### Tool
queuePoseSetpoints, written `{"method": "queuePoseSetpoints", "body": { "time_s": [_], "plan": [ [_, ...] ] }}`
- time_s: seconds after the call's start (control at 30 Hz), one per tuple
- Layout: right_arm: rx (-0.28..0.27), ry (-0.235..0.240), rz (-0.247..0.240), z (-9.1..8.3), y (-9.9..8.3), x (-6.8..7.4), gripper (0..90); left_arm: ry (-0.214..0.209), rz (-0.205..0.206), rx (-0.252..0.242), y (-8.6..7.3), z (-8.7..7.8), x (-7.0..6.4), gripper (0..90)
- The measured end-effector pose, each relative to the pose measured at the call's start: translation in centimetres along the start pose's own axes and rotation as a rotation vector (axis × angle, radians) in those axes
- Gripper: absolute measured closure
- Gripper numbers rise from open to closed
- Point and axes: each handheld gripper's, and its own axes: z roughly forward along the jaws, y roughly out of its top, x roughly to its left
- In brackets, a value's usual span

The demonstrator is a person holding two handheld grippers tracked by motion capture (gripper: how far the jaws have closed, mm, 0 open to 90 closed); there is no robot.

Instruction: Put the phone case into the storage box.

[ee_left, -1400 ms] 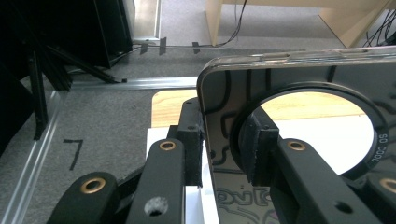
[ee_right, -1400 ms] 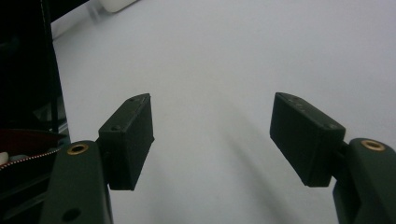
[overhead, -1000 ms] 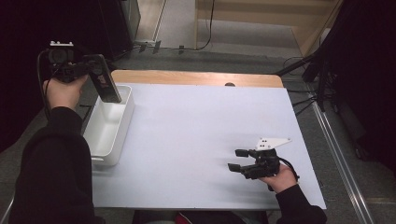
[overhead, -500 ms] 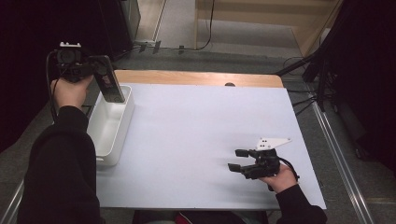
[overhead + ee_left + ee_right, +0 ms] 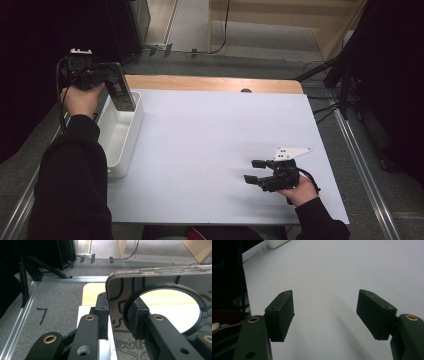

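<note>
Over the white bin [image 5: 117, 135] our left gripper [image 5: 102, 75] pinches a phone [image 5: 121, 93] upright, presumably for depositing, while our right gripper [image 5: 257, 171] rests spread on the table [image 5: 210, 150].

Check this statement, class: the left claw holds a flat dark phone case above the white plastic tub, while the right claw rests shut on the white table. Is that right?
One mistake: the right claw is open, its jaws wide apart in the right gripper view. The left claw does hold the flat dark phone case above the white plastic tub, over the white table.
</note>
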Motion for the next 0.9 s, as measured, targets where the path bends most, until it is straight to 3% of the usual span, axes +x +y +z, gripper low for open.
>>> {"method": "queuePoseSetpoints", "body": {
  "time_s": [0.43, 0.63, 0.9],
  "plan": [
    [0.005, 0.005, 0.001, 0.2, 0.0, 0.0, 29.2, 0.023, -0.022, 0.0, -1.0, 1.2, 0.3, 71.8],
    [-0.001, 0.003, 0.003, 0.1, 0.0, -0.1, 29.1, 0.029, -0.001, 0.015, -1.4, 1.9, -0.1, 71.8],
    [-0.012, 0.001, 0.005, 0.0, 0.1, -0.1, 29.1, 0.035, 0.001, -0.003, -1.9, 2.2, -0.2, 71.8]
  ]
}}
